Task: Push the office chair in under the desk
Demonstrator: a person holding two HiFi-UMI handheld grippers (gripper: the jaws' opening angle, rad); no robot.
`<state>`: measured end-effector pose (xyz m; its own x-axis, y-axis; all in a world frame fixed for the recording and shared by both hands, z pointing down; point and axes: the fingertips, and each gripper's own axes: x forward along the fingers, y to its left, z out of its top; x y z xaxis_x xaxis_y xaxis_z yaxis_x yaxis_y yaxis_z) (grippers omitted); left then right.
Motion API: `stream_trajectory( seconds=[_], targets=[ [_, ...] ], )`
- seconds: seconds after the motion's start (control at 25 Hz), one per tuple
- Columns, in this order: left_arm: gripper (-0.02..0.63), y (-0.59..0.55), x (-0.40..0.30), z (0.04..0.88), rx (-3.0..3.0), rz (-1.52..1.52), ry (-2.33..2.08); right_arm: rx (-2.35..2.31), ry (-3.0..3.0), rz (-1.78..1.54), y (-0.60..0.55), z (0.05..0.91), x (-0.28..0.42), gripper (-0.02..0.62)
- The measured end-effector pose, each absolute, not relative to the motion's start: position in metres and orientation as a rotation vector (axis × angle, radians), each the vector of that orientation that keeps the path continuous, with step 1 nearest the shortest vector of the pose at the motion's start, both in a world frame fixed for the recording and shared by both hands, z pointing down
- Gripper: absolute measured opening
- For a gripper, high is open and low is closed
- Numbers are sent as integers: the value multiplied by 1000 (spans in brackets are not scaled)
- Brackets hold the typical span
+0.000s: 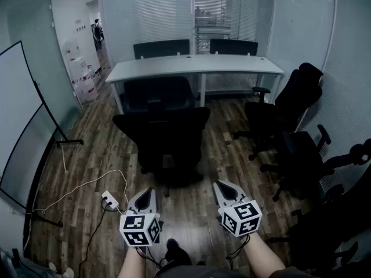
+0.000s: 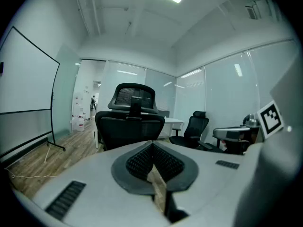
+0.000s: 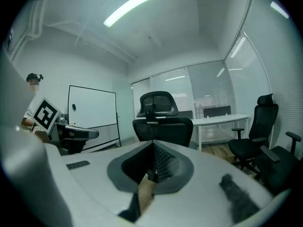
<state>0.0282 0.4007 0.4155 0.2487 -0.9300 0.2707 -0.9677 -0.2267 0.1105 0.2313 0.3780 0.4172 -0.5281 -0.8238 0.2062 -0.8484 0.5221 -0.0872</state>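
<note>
With its backrest turned to the person and its seat facing the desk, the black office chair (image 1: 162, 131) stands upright on the wood floor just in front of the long white desk (image 1: 191, 66), not yet tucked under. Two chairs sit behind the desk and at least three crowd the right wall. A whiteboard (image 1: 17, 117) and one power strip (image 1: 109, 200) lie to the left. The left claw (image 1: 147, 191) and right claw (image 1: 219, 185) hover behind the chair, both closed and empty.
</note>
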Motion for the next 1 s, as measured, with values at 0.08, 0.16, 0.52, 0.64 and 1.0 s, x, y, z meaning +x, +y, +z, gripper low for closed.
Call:
stream_trajectory(
  seconds=[0.08, 0.16, 0.52, 0.64, 1.0],
  targets=[
    [14, 406, 28, 416, 2267, 223, -1777, 1439, -2621, 262, 384, 417, 231, 21],
    [14, 411, 28, 415, 2268, 225, -1783, 1434, -2624, 258, 388, 416, 231, 21],
    [14, 430, 31, 410, 2272, 220, -1787, 1395, -2660, 259, 403, 413, 227, 21],
    [14, 430, 32, 411, 2270, 227, -1789, 1374, -2664, 263, 403, 416, 227, 21],
    [14, 413, 21, 419, 2243, 258, -1816, 1306, -2616, 218, 387, 433, 217, 21]
  ],
)
